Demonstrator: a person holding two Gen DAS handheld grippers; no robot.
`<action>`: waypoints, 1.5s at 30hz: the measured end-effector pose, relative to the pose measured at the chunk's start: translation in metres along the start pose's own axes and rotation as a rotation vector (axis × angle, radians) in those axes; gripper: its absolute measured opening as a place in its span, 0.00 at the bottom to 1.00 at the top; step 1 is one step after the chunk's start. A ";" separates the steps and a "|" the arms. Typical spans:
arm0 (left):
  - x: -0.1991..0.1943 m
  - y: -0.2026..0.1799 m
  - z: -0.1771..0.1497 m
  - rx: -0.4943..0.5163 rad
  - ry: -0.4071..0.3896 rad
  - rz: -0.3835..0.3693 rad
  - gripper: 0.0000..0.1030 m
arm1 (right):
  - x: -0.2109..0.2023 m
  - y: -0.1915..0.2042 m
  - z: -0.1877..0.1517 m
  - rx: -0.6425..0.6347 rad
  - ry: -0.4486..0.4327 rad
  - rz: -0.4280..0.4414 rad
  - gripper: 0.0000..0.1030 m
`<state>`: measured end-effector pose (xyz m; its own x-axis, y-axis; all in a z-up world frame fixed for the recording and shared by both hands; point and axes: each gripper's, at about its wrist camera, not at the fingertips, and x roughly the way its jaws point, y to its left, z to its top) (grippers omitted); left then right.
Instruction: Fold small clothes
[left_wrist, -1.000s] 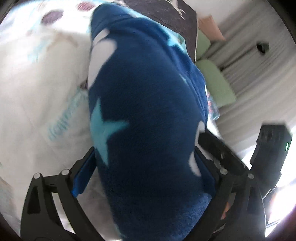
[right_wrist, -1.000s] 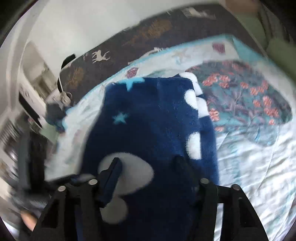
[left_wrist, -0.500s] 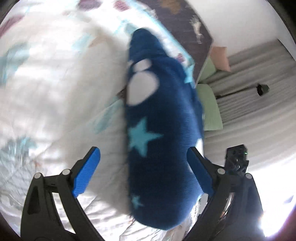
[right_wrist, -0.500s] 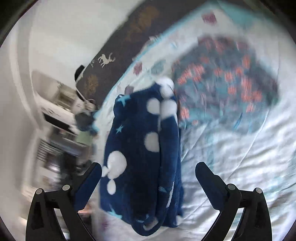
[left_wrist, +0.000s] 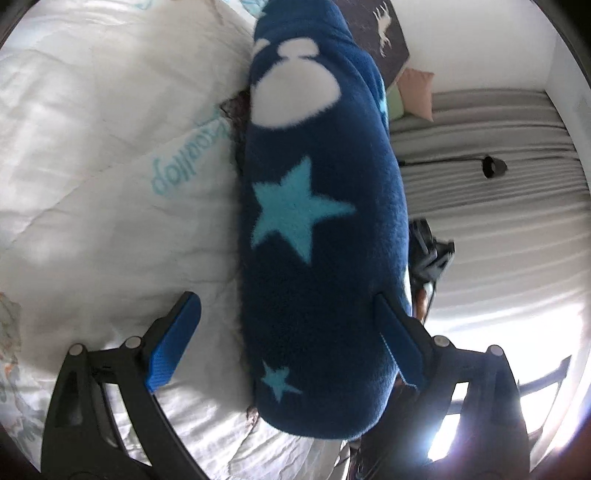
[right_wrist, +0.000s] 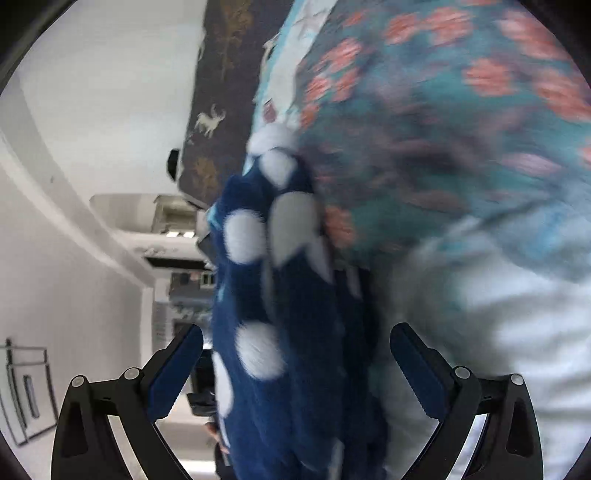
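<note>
A navy fleece garment (left_wrist: 317, 229) with light blue stars and white spots lies folded in a thick roll on the white quilt (left_wrist: 96, 155). My left gripper (left_wrist: 288, 343) is open, its blue-padded jaws straddling the near end of the roll without clamping it. In the right wrist view the same garment (right_wrist: 295, 325) shows between the jaws of my right gripper (right_wrist: 295, 369), which is also open around it. The right wrist view is blurred.
A teal garment with coral flowers (right_wrist: 443, 122) lies on the quilt just right of the navy one. A dark headboard with deer print (right_wrist: 218, 92) stands behind. Grey curtains (left_wrist: 491, 206), cushions (left_wrist: 417, 92) and a bright window (left_wrist: 517, 369) lie off the bed's edge.
Both grippers opened and let go of the navy garment, which now rests on the quilt. Both wrists have rolled and moved back in close around its ends.
</note>
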<state>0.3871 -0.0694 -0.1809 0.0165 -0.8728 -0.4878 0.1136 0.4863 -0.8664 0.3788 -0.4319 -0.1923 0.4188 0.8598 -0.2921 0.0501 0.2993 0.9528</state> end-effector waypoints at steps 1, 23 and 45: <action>0.001 0.001 0.001 -0.002 0.007 -0.008 0.93 | 0.011 0.002 0.002 -0.012 0.031 0.004 1.00; 0.041 -0.060 -0.007 0.254 -0.023 -0.087 0.88 | 0.060 0.022 -0.009 -0.098 0.030 -0.002 0.63; 0.005 -0.263 0.038 0.545 -0.119 -0.149 0.88 | -0.041 0.240 0.034 -0.440 -0.129 -0.068 0.58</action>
<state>0.3954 -0.2030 0.0488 0.0693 -0.9443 -0.3217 0.6179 0.2938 -0.7293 0.4042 -0.4093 0.0509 0.5389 0.7818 -0.3136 -0.2964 0.5244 0.7982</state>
